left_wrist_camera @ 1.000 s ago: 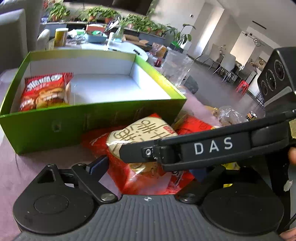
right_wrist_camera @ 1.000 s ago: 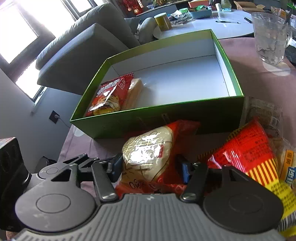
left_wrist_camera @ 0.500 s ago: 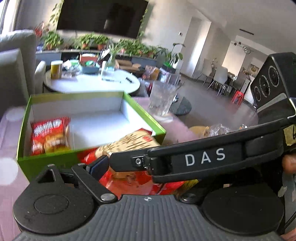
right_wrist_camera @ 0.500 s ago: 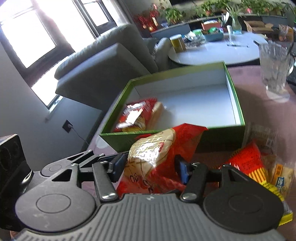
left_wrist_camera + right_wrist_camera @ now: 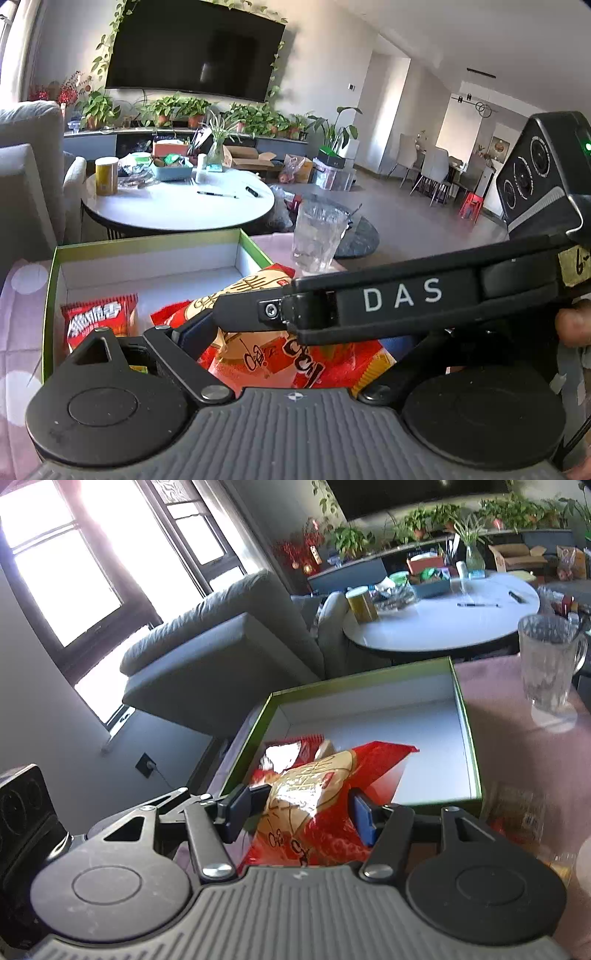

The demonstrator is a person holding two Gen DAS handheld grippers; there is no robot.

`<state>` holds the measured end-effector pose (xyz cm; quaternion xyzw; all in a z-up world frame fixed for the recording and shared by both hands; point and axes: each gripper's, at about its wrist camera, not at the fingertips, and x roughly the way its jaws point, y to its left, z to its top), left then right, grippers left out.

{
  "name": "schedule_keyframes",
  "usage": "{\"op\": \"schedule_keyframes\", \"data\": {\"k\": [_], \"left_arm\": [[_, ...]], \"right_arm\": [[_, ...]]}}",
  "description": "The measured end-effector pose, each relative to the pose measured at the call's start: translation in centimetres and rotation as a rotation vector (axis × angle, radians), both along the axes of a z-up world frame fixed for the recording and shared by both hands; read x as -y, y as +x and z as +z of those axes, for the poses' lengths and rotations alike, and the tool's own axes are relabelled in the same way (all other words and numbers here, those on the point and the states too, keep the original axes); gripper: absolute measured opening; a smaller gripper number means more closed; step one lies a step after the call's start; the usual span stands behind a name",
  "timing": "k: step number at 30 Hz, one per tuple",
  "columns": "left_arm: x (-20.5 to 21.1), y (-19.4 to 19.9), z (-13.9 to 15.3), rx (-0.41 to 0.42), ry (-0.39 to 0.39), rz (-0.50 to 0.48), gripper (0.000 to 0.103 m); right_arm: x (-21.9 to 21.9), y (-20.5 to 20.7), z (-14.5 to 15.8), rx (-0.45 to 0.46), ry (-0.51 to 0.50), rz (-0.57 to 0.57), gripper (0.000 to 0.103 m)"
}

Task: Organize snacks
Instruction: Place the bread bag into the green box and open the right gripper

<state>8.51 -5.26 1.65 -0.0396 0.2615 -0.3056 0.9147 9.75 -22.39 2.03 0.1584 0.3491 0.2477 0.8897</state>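
Left wrist view: the left tongs [image 5: 280, 354] are standing wide, with no pad pressing on anything. The red snack packet [image 5: 273, 354] is lying between and ahead of them, and the right tool's arm is crossing over it. Beyond, the green box [image 5: 50, 295] is sitting on the pink tabletop [image 5: 18, 332], with a red biscuit packet [image 5: 98, 319] already inside at its left end.

Right wrist view: the right tongs [image 5: 301, 808] are pinching narrow on the red snack packet [image 5: 314, 805] across its lower half, the film bulging and creasing between the blue pads. It is hanging clear above the near wall of the green box [image 5: 471, 738]. A glass mug [image 5: 550, 664] is standing on the tabletop well apart.

Handling, as a judgement: light, soft, air-puffed, glossy and likely slippery; contents probably crushable. Mid-body across the width looks the right hold. Both tools are pointing downward toward the box.
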Motion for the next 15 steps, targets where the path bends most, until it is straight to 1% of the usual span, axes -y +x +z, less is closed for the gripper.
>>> {"op": "schedule_keyframes", "data": {"k": [9,15], "left_arm": [[0.6,2.6,1.5,0.041,0.006,-0.001,0.091],[1.0,4.4,1.3,0.048,0.019,-0.006,0.091]], "right_arm": [[0.7,2.4,1.3,0.029,0.032,-0.014,0.064],[1.2,3.8,1.3,0.040,0.055,-0.024,0.064]]}}
